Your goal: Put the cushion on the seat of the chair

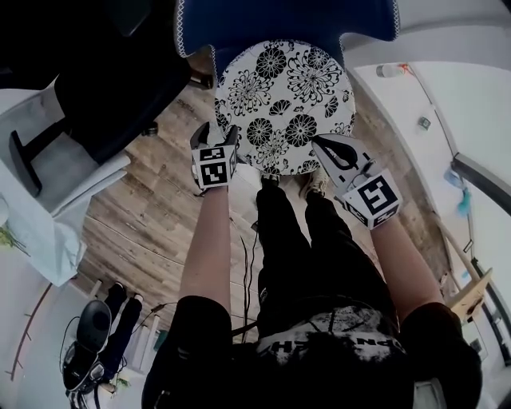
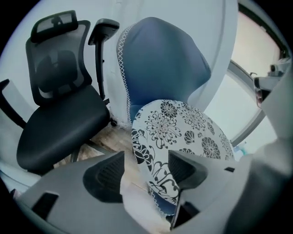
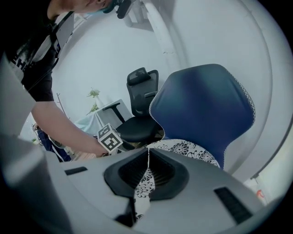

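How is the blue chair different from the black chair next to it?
The blue chair has a smooth, rounded back with white stitching on its edge; the black chair has a mesh back with a headrest and an armrest. The blue chair has the cushion over its seat; the black chair's seat is bare. Both stand side by side on the wooden floor.

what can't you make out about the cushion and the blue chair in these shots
- Seat of the blue chair: head view, covered by the cushion; whether it lies flat there is unclear.
- Chair's base: hidden in every view, under the cushion or behind a gripper.
- Cushion's near rim: right gripper view, behind the right gripper, which is shut on it.
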Demonstrator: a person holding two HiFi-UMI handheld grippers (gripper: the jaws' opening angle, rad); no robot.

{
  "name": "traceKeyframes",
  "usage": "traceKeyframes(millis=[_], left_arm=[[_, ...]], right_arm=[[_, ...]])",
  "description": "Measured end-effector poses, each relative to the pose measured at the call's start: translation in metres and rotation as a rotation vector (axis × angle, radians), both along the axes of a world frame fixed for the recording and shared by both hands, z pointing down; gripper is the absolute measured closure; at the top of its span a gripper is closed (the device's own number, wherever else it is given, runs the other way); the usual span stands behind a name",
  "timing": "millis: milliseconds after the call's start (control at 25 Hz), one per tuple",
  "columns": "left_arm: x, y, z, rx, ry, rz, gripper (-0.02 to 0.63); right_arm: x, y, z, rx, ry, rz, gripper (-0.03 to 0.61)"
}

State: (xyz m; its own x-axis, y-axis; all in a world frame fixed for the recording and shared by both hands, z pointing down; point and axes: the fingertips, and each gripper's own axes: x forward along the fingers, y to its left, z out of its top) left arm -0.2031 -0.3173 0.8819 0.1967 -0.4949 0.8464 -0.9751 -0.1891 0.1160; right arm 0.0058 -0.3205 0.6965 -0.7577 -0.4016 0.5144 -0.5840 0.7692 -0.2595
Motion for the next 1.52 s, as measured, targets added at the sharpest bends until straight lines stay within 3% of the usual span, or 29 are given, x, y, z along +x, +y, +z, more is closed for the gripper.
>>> traceKeyframes(millis=[240, 400, 640, 760, 960, 1240, 1520], left_arm=[[0.004, -0.008, -0.037, 0.058, 0.078, -0.013, 0.322], [0.022, -0.016, -0.072, 0.097, 0.134, 0.029, 0.336], [0.066, -0.034, -0.13, 0.173, 0.21, 0.097, 0.535], [0.087, -0.038, -0.171, 0.213, 0.264, 0.122, 0.596], [0.125, -0.034, -0.24, 0.275, 0.319, 0.197, 0.6], [0.146, -0.026, -0.332, 0.351, 0.339, 0.352, 0.6], [0.171, -0.035, -0.412, 0.465, 0.356, 0.494, 0.6]], right_arm=[[-0.012, 0.003, -0.018, 0.043, 0.041, -0.051, 0.558], [-0.017, 0.001, -0.038, 0.037, 0.017, -0.038, 0.558], [-0.012, -0.005, -0.064, 0.044, -0.008, -0.023, 0.558], [-0.013, 0.0, -0.082, 0.044, -0.022, -0.05, 0.558], [-0.003, 0.004, -0.122, 0.067, -0.032, -0.08, 0.558], [0.016, -0.01, -0.185, 0.139, -0.032, -0.017, 0.558], [0.032, -0.017, -0.245, 0.215, -0.095, 0.054, 0.56]])
